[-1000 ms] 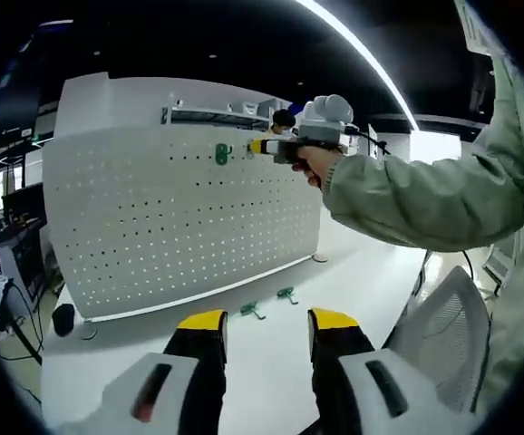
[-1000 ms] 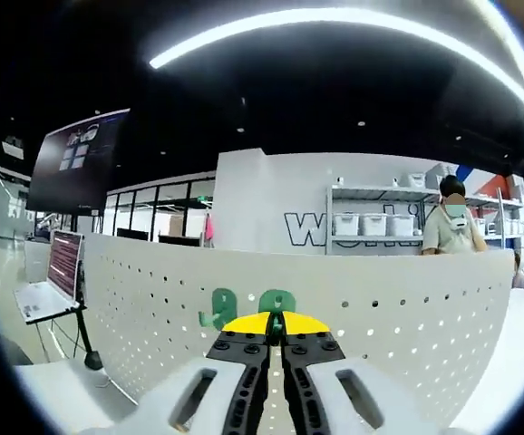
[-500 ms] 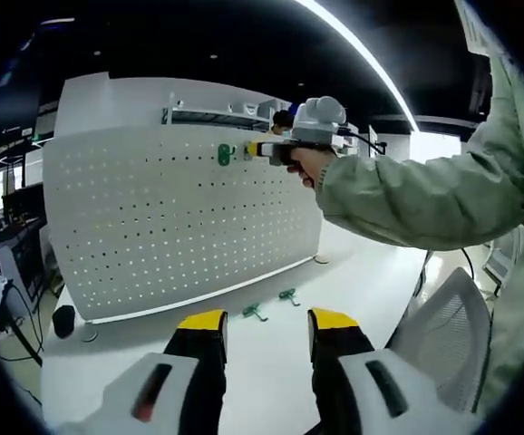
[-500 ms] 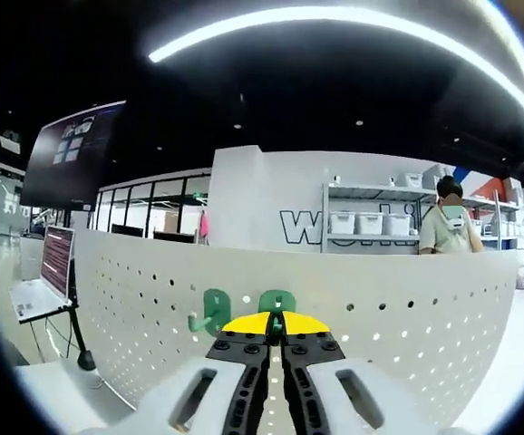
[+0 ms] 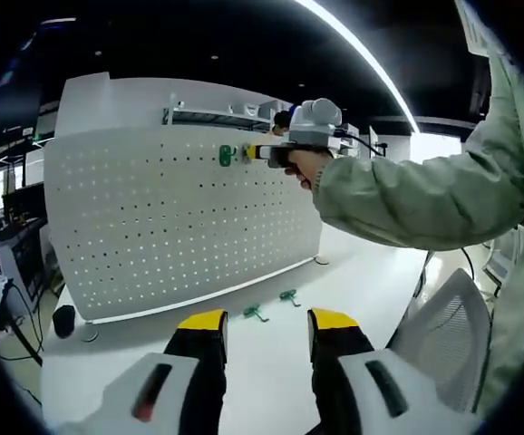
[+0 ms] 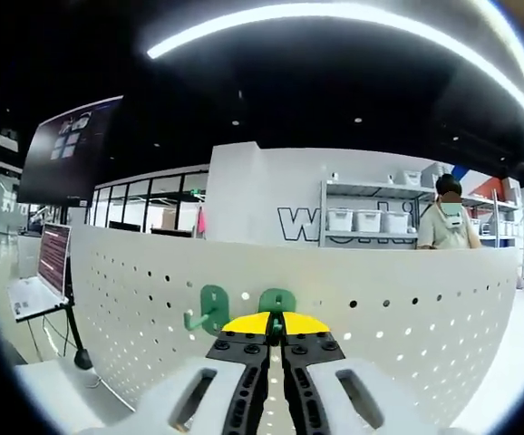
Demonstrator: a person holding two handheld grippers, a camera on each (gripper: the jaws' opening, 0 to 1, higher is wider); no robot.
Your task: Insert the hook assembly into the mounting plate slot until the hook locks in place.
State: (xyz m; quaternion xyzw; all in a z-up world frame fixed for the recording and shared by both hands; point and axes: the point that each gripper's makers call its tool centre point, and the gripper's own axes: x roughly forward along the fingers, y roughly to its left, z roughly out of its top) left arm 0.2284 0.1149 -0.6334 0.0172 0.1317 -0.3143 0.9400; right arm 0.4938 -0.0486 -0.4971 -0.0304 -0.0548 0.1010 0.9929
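Observation:
A white pegboard (image 5: 180, 217) stands upright on the white table (image 5: 271, 362). One green hook (image 5: 225, 155) hangs near the board's top edge. My right gripper (image 5: 254, 151), held in a person's hand, points at the board just right of that hook. In the right gripper view the mounted hook (image 6: 209, 308) sits to the left, and my right gripper (image 6: 276, 323) is shut on a second green hook (image 6: 277, 300), pressed close to the pegboard (image 6: 407, 335). Two more green hooks (image 5: 254, 313) (image 5: 287, 295) lie on the table. My left gripper (image 5: 266, 323) hovers low over the table, open and holding nothing.
A person's sleeve (image 5: 425, 199) reaches across from the right, with a white chair (image 5: 443, 326) below it. A laptop (image 6: 40, 281) stands at the board's left, a large screen (image 6: 67, 149) hangs above, and shelves with bins (image 6: 371, 217) and a person (image 6: 450, 222) are behind.
My right gripper with its hook has crept a little nearer to the pegboard, beside the mounted hook. The left gripper has stayed where it was.

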